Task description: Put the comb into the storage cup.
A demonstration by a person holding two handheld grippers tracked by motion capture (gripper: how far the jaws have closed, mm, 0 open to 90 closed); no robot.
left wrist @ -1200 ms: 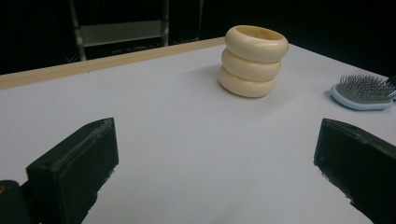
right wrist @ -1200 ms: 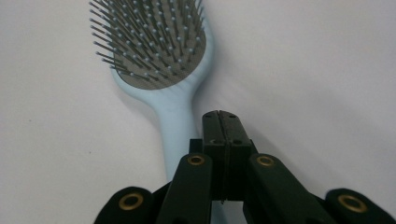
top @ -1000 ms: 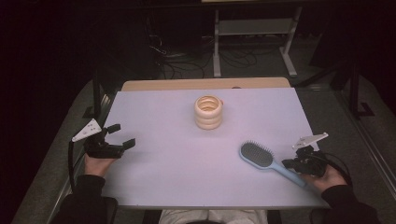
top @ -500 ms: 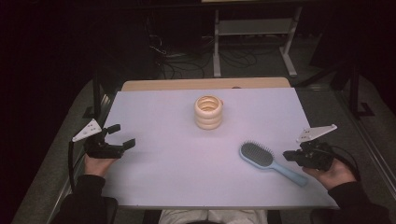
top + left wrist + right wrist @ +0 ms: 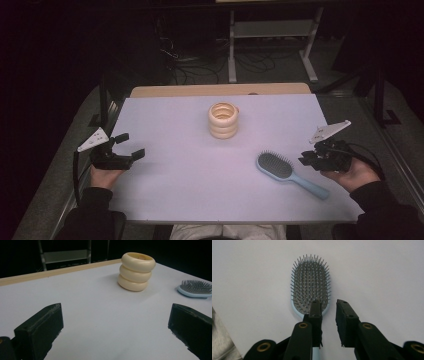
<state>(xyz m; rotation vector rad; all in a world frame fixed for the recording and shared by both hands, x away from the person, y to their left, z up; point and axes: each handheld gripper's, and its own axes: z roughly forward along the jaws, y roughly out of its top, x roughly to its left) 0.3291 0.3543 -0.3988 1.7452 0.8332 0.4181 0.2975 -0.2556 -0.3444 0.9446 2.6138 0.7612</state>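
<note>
1. The blue hairbrush (image 5: pixel 287 172) lies bristles up on the counter (image 5: pixel 175 190), near the stacked cream rings (image 5: pixel 223 120).
2. My right gripper (image 5: pixel 306 160), just beside the hairbrush, has just been opening, nothing between its narrowly parted jaws.
3. My left gripper (image 5: pixel 131 145), well apart, gapes wide, empty.

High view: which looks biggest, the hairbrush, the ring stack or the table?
1. Table, by far the largest.
2. Hairbrush, longer than the stack is tall.
3. Stack of cream rings, smallest, though it sits farther from the camera, so its gap to the hairbrush is unsure.
</note>
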